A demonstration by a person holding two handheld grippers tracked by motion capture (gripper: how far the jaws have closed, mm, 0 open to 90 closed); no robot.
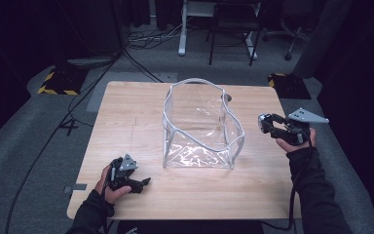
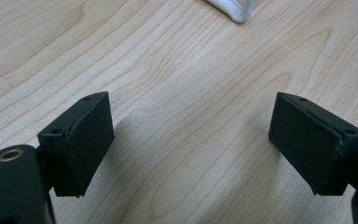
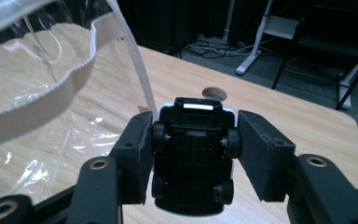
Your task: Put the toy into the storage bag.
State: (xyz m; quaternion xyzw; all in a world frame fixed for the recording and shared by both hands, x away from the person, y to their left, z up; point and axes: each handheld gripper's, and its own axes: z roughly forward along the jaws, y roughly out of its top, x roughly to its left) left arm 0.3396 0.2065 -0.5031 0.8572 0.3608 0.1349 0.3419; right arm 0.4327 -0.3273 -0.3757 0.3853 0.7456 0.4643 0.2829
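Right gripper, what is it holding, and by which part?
The right gripper holds a small black toy car by its two sides, underside and wheels toward the camera.

Beyond the tongs, grey carpet [image 1: 24, 126] surrounds the wooden tabletop [image 1: 126, 126]; a white desk leg [image 1: 182, 29], black chair [image 1: 233, 24] and cables [image 1: 146, 36] stand in dim light.

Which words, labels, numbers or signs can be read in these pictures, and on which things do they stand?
None can be read.
Toy car: its underside shows moulded detail, too blurred to read.
Clear bag: no print visible.
Floor plates: yellow-black hazard stripes, no words.
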